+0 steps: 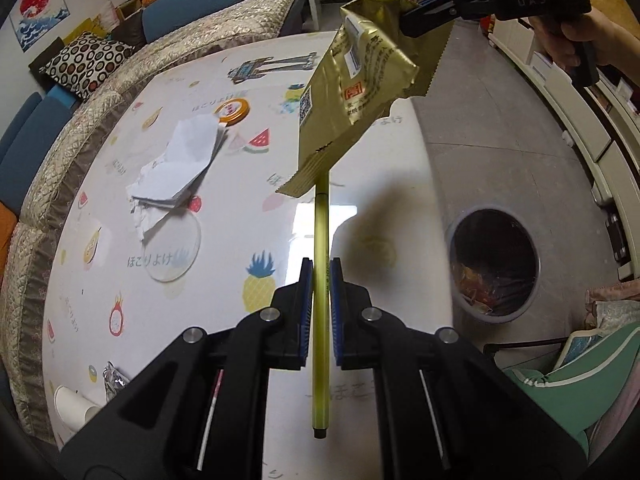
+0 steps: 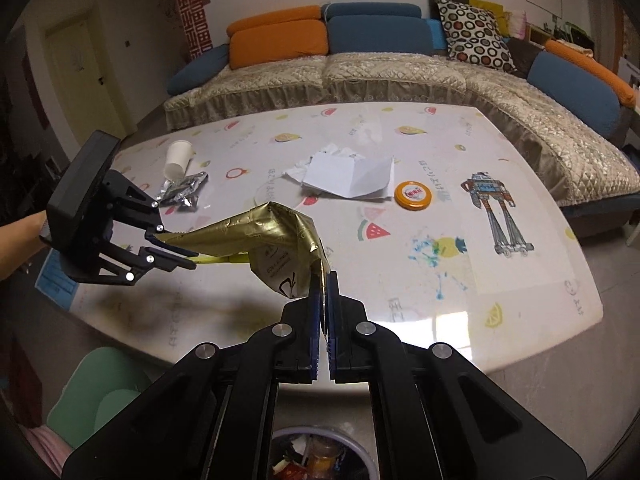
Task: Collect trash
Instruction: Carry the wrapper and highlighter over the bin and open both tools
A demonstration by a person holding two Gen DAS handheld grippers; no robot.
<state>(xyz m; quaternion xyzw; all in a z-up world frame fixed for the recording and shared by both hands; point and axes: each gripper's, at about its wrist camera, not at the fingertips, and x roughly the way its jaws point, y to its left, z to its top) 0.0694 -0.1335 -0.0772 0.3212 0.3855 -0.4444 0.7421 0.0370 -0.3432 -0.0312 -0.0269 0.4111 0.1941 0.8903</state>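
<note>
Gold wrapper [image 1: 352, 92] pinched in right tongs [image 2: 323, 280]; pen [image 1: 321, 300] in left tongs [image 1: 320, 268].

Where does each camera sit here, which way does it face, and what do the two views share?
Left wrist: on the left gripper, shut on a yellow-green pen, looking across the table toward the bin; the person's right hand shows.
Right wrist: on the right gripper, shut on the gold wrapper, facing the sofa.
Shared: wrapper, pen, table, white paper, orange lid.
</note>
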